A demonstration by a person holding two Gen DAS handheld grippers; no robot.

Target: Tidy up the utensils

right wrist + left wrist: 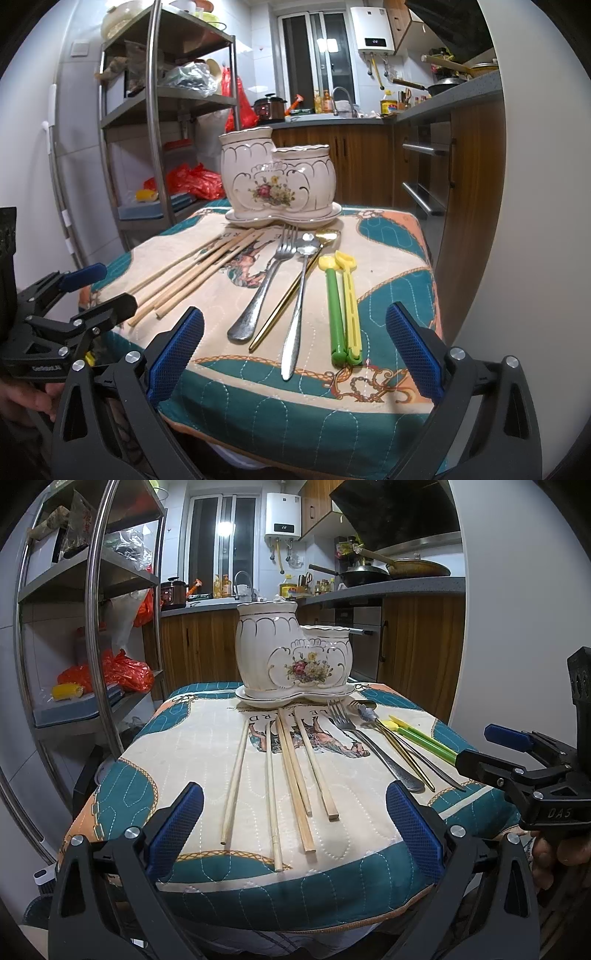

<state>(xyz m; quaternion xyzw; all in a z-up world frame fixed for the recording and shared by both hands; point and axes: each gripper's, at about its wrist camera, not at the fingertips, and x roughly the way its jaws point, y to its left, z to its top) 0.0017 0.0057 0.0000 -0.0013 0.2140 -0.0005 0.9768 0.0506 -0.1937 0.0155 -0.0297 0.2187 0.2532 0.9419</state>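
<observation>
A white floral ceramic utensil holder (293, 653) (277, 177) with two cups stands on its saucer at the far side of a quilted cloth-covered table (177, 746). Several wooden chopsticks (291, 775) (195, 273) lie in front of it on the left. A steel fork (365, 742) (264, 284), a steel spoon (301, 299), a gold spoon (291, 295) and green and yellow plastic utensils (424, 738) (341, 306) lie on the right. My left gripper (295, 834) is open and empty at the near edge, before the chopsticks. My right gripper (295, 354) is open and empty before the cutlery.
A metal shelf rack (96, 627) with bags stands left of the table. Wooden kitchen cabinets and a counter (406, 587) with pans run behind and to the right. The table's near edge (295, 413) lies just under both grippers.
</observation>
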